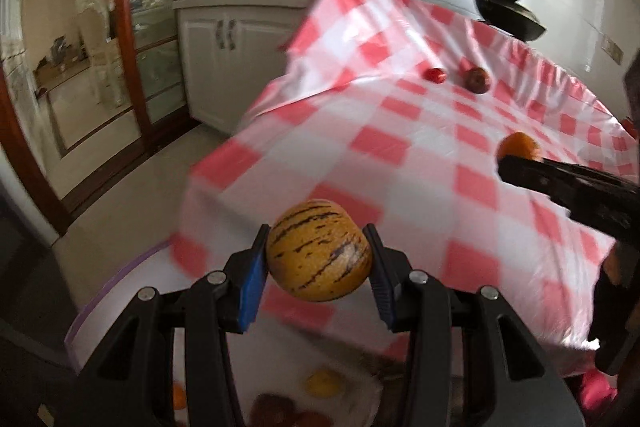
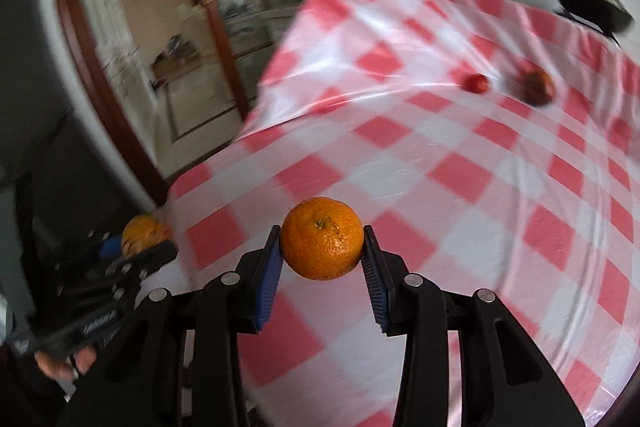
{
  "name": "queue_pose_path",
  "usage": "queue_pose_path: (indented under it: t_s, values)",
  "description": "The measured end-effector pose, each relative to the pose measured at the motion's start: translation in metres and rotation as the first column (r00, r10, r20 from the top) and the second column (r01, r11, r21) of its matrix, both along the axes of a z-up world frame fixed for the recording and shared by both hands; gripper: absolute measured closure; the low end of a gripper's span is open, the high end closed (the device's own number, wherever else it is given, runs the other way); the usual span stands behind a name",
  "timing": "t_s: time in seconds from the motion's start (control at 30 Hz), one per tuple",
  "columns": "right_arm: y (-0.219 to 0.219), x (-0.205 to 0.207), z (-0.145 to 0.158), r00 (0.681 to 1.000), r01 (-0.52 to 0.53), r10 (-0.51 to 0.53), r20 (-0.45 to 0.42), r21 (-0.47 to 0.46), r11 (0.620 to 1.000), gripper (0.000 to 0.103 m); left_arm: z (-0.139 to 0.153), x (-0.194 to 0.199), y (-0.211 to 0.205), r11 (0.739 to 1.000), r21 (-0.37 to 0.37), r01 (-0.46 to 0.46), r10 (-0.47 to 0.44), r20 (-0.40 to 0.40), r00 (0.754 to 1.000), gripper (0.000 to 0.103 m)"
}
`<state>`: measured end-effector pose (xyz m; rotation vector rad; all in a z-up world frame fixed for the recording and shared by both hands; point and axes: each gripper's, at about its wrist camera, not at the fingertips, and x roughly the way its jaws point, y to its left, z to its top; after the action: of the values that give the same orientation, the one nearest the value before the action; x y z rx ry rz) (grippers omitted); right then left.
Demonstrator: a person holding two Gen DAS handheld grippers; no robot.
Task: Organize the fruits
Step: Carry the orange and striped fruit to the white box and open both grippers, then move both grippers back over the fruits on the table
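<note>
Overhead, left tool [image 1: 318, 259] gripping striped melon [image 1: 319, 250], right tool [image 2: 322, 247] gripping orange [image 2: 322, 238] — near tablecloth [image 2: 460, 163] edge.

Left gripper [image 1: 318, 255] and right gripper [image 2: 322, 247] both angle downward, jaws clamped, each on a round fruit.

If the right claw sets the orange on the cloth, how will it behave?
The orange is round, so it probably rolls on the glossy checked tablecloth. Its dimpled peel probably grips well between the pads of the right claw.
</note>
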<state>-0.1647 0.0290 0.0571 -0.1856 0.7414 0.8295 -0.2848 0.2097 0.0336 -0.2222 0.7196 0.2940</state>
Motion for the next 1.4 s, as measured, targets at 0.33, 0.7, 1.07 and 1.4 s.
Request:
queue_pose_path:
  t_s: [0.33, 0.7, 1.07, 1.4]
  values:
    - [0.064, -0.088, -0.033, 0.961, -0.267, 0.274, 0.041, -0.128, 0.955, 0.064, -0.052, -0.066, 0.057, 0.984, -0.053, -0.169, 0.164, -0.095, 0.982, 0.057]
    - [0.098, -0.147, -0.105, 0.878, -0.455, 0.479, -0.002, -0.314, 0.833, 0.064, -0.125, -0.084, 0.073, 0.967, -0.085, -0.24, 0.211, -0.261, 0.942, 0.057]
    - [0.108, -0.141, -0.168, 0.878, -0.469, 0.462, -0.124, -0.408, 0.783, 0.064, -0.165, -0.091, 0.081, 0.953, -0.093, -0.288, 0.237, -0.362, 0.901, 0.057]
    - [0.111, -0.139, -0.172, 0.881, -0.467, 0.451, -0.143, -0.418, 0.779, 0.059, -0.166, -0.093, 0.086, 0.933, -0.12, -0.34, 0.276, -0.37, 0.887, 0.04]
